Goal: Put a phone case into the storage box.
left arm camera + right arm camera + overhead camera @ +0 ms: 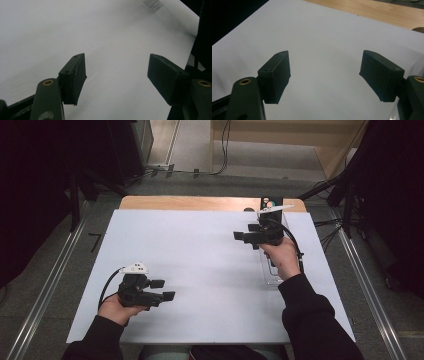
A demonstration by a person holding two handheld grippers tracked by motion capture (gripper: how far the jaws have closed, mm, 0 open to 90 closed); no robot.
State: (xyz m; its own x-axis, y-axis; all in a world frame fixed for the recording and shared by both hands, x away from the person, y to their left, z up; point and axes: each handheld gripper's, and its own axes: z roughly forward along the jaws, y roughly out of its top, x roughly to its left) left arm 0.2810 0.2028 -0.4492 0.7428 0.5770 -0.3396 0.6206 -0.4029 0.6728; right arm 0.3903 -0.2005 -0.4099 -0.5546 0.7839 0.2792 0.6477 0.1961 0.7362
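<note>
right black two-jaw gripper [246, 239] hovers over the white table sheet [200, 270] at the far right, jaws apart with nothing between them; the clear plastic rectangular tray [270, 270] lies just near of it, partly under the right hand [282, 257]; left black two-jaw gripper [162, 290] at the near left, jaws likewise apart and empty; judgement: to take the tray, turn the right gripper toward its rim, straddle one wall squarely, close gently so the thin plastic does not slip.
</note>
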